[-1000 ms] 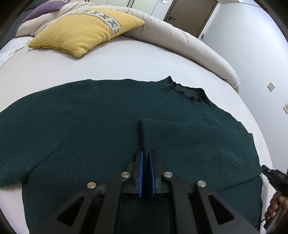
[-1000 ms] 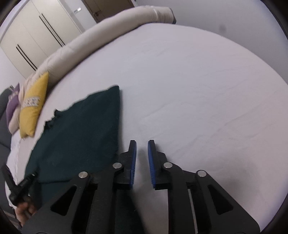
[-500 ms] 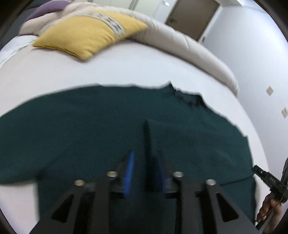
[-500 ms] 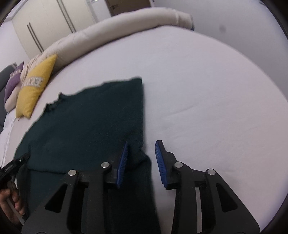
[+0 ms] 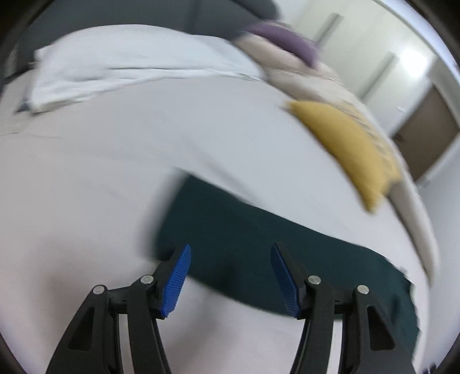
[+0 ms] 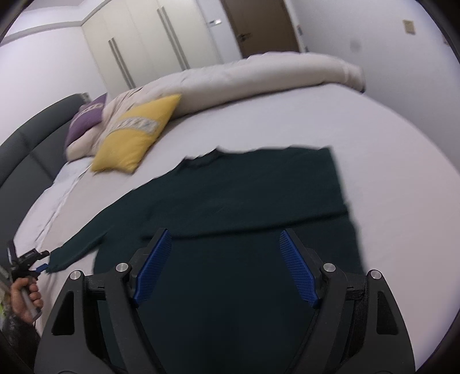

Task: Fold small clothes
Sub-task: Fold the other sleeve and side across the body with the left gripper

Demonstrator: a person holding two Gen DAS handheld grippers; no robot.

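A dark green sweater [image 6: 253,184] lies flat on the white bed [image 6: 402,178], one sleeve folded across its chest. The other sleeve [image 6: 86,238] stretches out to the left. My right gripper [image 6: 224,234] hovers over the sweater's lower body; its jaws are opening and nothing is between the blue pads [image 6: 152,264]. In the blurred left wrist view, my left gripper [image 5: 231,253] hangs above the outstretched sleeve's end [image 5: 230,230], its jaws opening, pads clear of the cloth. The right wrist view shows the left gripper [image 6: 40,263] beside the cuff, held by a hand [image 6: 24,299].
A yellow cushion [image 6: 138,135] and a purple one [image 6: 83,120] lie near the dark headboard [image 6: 28,149]. A rolled beige duvet [image 6: 258,74] runs along the far side. A white pillow [image 5: 120,66] lies beyond the sleeve. Wardrobe doors [image 6: 149,43] and a brown door [image 6: 258,26] stand behind.
My left gripper let go of the folded sleeve's cuff, opened, and swung left to the outstretched sleeve. The right gripper opened wide and moved from the bare sheet to above the sweater.
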